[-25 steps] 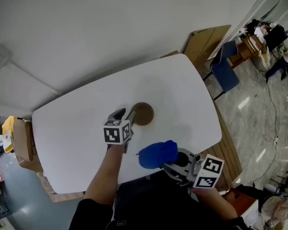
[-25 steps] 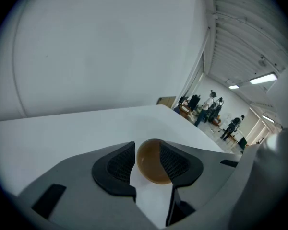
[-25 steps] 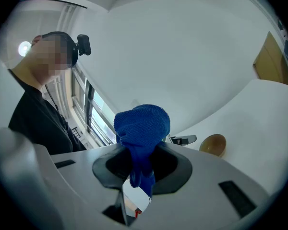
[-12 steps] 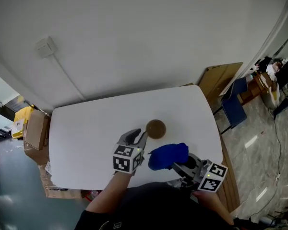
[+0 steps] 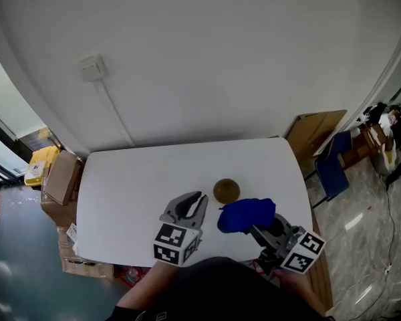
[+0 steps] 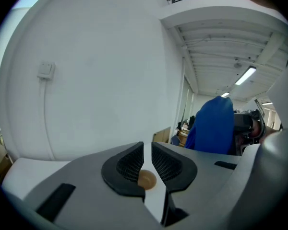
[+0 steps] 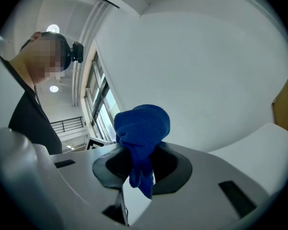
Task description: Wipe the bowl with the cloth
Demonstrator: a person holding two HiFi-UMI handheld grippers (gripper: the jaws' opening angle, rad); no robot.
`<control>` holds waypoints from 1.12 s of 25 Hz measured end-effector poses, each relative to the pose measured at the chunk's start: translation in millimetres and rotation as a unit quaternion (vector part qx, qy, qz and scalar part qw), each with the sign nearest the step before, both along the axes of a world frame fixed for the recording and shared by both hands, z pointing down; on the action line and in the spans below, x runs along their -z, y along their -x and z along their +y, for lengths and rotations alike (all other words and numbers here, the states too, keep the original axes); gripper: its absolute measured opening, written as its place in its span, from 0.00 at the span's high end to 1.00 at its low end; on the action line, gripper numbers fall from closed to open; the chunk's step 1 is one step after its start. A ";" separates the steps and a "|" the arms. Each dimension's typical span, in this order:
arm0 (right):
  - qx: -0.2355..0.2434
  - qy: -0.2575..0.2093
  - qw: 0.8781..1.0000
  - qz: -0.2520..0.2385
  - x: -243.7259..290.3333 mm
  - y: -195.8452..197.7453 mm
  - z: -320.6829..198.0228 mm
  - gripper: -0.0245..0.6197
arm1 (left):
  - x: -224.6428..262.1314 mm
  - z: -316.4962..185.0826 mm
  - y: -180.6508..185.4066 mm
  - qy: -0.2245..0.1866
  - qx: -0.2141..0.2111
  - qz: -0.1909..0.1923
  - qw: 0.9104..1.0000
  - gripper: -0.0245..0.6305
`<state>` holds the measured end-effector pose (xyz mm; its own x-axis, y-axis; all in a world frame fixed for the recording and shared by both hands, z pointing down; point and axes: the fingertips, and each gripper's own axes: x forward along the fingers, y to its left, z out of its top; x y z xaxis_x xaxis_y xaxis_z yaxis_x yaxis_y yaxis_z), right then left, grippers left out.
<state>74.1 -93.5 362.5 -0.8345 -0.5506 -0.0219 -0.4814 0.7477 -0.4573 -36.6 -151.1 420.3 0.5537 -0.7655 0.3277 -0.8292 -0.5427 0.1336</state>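
Nothing readable in this one, tbh. The only printed stuff was the black-and-white square patterns on the marker cube point(image 5: 176, 243) of the left gripper point(image 5: 196, 200) and the marker cube point(image 5: 301, 253) of the right gripper point(image 7: 139, 169). They were just blocky codes, no letters or numbers. The yellow package point(image 5: 39, 166) by the brown cardboard boxes point(image 5: 61, 178) had a pale patch, way too small to read.

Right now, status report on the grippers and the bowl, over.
Left gripper empty, jaws just closing to a slit. Right gripper shut on blue cloth. Bowl on table, neither gripper touching. Nothing in the way.
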 end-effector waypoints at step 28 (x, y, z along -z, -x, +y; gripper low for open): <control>0.042 -0.097 0.993 0.045 23.8 16.6 7.2 0.85 | 52.5 30.6 21.3 -0.063 0.023 -0.010 0.998 0.89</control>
